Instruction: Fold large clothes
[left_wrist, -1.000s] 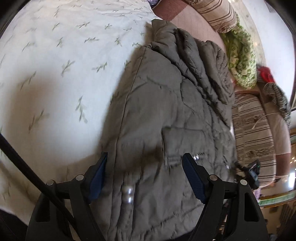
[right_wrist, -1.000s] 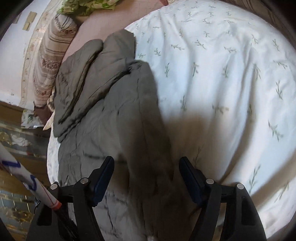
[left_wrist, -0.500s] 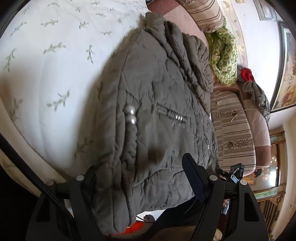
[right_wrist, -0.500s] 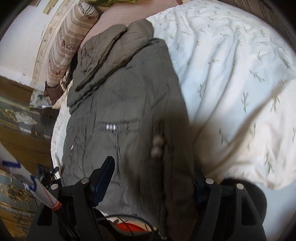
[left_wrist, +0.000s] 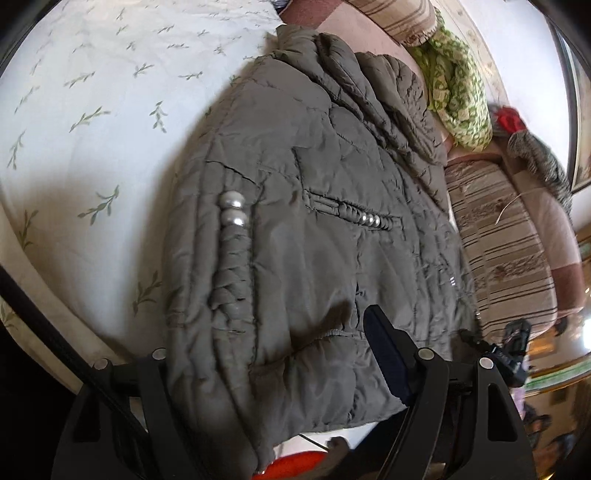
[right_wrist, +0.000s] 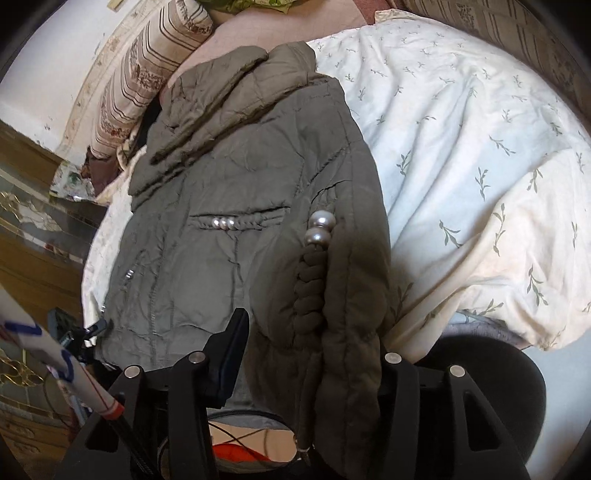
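The olive-grey quilted padded jacket (left_wrist: 332, 229) lies on the white bedsheet printed with small green sprigs (left_wrist: 92, 110), its hem hanging off the bed's near edge and its collar pointing toward the striped beige bolster cushion (right_wrist: 147, 70). Two silver pearl beads (right_wrist: 319, 229) top a braided cord on the folded sleeve, and three smaller beads (left_wrist: 369, 220) sit on the pocket trim. The left tool (left_wrist: 280, 363) stands wide, the jacket's hem bunched between its fingers, the left finger hidden behind cloth. The right tool (right_wrist: 314, 350) is also wide, the sleeve's cuff filling the gap, its right finger covered. A green patterned cloth (left_wrist: 458, 88) lies beyond the collar, beside a striped sofa seat (left_wrist: 502, 258)
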